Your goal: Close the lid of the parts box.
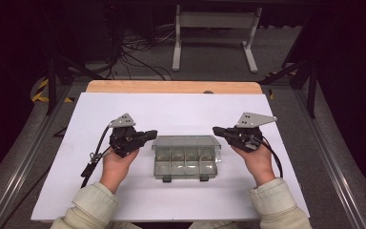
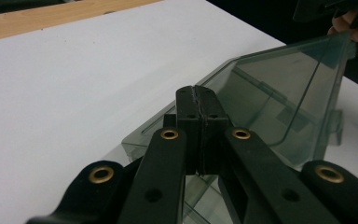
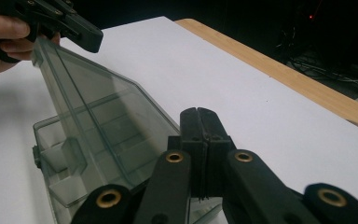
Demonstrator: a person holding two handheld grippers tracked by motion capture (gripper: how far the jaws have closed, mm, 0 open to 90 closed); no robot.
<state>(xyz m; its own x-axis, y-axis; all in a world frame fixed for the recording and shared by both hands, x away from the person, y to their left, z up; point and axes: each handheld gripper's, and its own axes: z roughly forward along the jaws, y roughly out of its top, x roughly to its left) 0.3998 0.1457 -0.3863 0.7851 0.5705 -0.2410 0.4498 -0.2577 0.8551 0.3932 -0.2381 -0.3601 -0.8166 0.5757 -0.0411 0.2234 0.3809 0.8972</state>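
Grippers: two, left (image 1: 151,134) and right (image 1: 218,130), jaws pressed together, nothing held | compartment box (image 1: 186,160): one, lid raised

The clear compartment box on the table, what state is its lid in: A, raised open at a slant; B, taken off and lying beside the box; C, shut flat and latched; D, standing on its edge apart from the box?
A: the lid of the clear compartment box slants up, and the open compartments show below it.

Clear compartment box (image 1: 186,160), lid raised, on white table
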